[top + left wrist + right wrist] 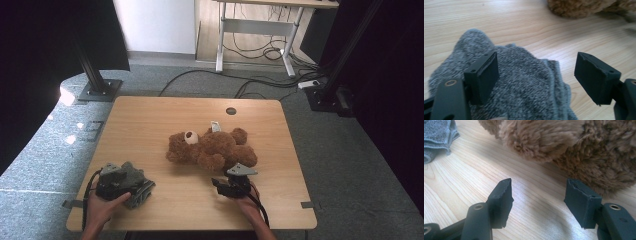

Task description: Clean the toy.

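No readable text, label, brand, number or sign anywhere on the things in view.

Even, fairly bright light falls on the wooden table (150,120), while dark curtains swallow both upper corners of the high view and a glare patch burns on the floor at left. In the gripper views the teddy bear (574,150) and grey cloth (524,82) look soft, slightly blurred, with faint shadows beneath.
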`<move>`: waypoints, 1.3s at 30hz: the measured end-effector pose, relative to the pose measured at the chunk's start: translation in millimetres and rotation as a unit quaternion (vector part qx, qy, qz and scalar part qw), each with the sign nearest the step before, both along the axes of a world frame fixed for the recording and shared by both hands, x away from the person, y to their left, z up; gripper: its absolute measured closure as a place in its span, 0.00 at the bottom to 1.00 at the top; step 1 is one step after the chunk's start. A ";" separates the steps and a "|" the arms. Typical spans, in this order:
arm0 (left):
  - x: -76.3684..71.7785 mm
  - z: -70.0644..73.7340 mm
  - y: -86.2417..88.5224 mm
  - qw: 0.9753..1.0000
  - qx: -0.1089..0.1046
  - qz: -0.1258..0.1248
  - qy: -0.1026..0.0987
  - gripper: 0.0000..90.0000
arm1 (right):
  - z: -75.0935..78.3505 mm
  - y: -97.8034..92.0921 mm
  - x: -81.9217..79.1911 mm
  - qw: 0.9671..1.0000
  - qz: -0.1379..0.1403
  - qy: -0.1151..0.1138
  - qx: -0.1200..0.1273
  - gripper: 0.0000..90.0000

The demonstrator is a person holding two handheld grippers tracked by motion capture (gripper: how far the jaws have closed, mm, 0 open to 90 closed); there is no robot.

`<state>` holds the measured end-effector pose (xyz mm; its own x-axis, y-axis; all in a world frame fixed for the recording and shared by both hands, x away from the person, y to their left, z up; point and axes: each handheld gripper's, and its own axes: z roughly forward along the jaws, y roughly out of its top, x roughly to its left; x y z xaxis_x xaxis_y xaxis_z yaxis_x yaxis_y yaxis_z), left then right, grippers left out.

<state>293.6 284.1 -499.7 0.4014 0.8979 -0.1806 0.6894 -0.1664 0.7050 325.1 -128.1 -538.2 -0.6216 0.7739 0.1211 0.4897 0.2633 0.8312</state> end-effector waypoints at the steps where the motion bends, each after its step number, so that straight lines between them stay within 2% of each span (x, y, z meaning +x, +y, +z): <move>1: 0.1 -0.6 1.0 1.000 0.004 0.003 0.000 0.20 | -0.1 0.4 0.0 1.000 0.001 -0.001 -0.002 0.43; 7: 2.8 -11.5 6.4 1.000 0.009 0.008 0.024 0.16 | -1.1 1.7 -0.3 1.000 0.002 -0.001 -0.011 0.43; 14: 5.7 -19.3 3.5 0.999 0.032 0.008 0.027 0.13 | -2.6 3.4 0.6 1.000 0.002 0.002 -0.020 0.43; 18: 7.8 -27.5 -2.6 0.997 0.065 0.006 0.036 0.12 | -3.3 4.9 0.1 1.000 0.003 0.001 -0.028 0.43; 22: 8.1 -31.2 -8.9 0.995 0.095 0.008 0.033 0.12 | -3.5 6.4 -0.5 1.000 0.004 0.001 -0.030 0.43; 27: 8.0 -32.6 -10.2 0.993 0.112 0.014 0.028 0.20 | -2.6 7.7 -1.3 1.000 0.006 -0.003 -0.031 0.43; 31: 7.8 -32.2 -9.3 0.993 0.113 0.017 0.021 0.28 | 3.7 6.1 -3.0 1.000 0.007 -0.013 -0.027 0.43; 36: 8.7 -32.4 -4.9 0.994 0.107 0.016 0.004 0.50 | 21.0 -3.0 -6.8 0.999 -0.001 -0.035 -0.005 0.43; 39: 9.8 -31.9 -3.7 0.994 0.106 0.015 0.000 0.58 | 34.2 -9.6 -8.9 0.999 0.000 -0.051 0.001 0.44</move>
